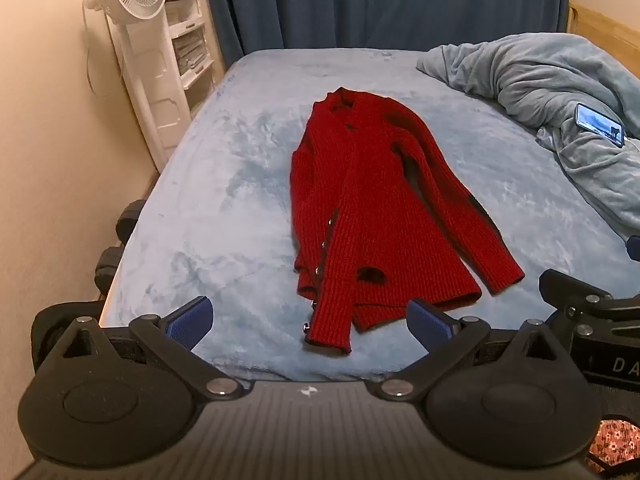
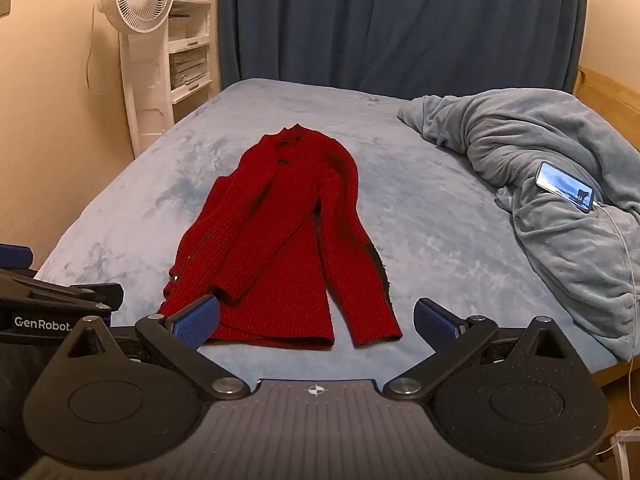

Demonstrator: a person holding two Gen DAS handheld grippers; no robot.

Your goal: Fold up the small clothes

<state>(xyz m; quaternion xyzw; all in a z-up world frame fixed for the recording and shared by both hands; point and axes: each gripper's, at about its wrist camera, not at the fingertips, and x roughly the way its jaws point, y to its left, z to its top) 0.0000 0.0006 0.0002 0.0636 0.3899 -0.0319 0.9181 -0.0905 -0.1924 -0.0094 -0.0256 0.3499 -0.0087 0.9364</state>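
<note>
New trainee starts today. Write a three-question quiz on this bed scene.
1. True or false: the left gripper and right gripper are both open.
2. The red sweater has its sleeves: A) spread wide, B) laid in over the body, C) hanging off the bed.
3. What lit object rests on the crumpled blanket?

Key: 1 true. 2 B. 3 the phone.

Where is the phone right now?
In both views the phone lies screen-up on the bunched grey blanket, on the bed's right side, right of the red sweater.
</note>
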